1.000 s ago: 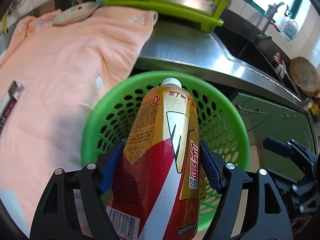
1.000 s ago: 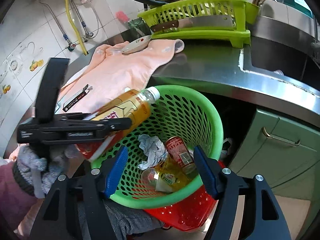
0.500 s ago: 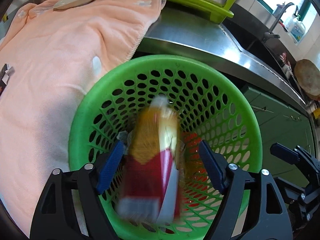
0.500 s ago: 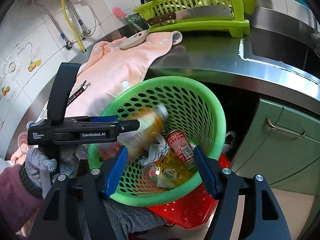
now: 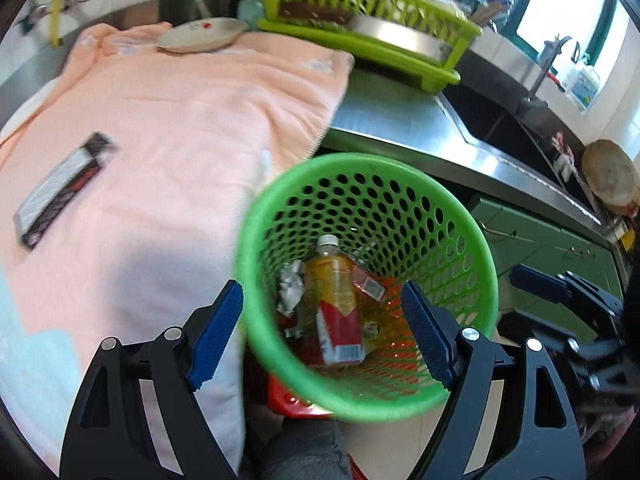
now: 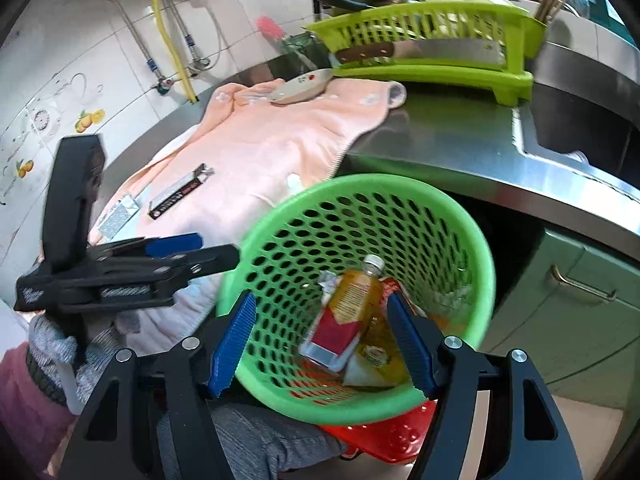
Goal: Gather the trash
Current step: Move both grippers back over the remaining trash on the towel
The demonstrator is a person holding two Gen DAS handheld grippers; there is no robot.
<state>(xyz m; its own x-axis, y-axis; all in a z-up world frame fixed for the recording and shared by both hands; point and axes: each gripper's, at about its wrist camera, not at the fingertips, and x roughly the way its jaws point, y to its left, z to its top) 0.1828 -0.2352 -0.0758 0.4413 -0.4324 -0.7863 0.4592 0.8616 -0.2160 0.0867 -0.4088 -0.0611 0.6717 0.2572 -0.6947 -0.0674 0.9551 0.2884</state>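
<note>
A gold and red drink bottle [image 5: 334, 300] lies inside the green perforated basket [image 5: 256, 224], on crumpled paper, a can and other trash; the bottle [image 6: 346, 308] and the basket [image 6: 476, 264] also show in the right wrist view. My left gripper [image 5: 322, 334] is open and empty above the basket's near rim; it also shows in the right wrist view [image 6: 200, 250]. My right gripper [image 6: 322, 346] is open, its blue pads on either side of the basket's near wall. A black and silver wrapper [image 5: 60, 190] lies on the peach towel [image 5: 160, 128].
The steel counter [image 5: 400, 128] carries a lime dish rack [image 5: 360, 4] with a cleaver, and a white dish [image 5: 196, 36]. A sink [image 6: 580, 128] lies to the right, with green cabinet doors [image 6: 580, 280] below. A red basket [image 6: 380, 440] sits under the green one.
My left gripper opened and let go of the bottle. The bottle dropped into the green basket and came to rest on the trash. The left gripper pulled back and up.
</note>
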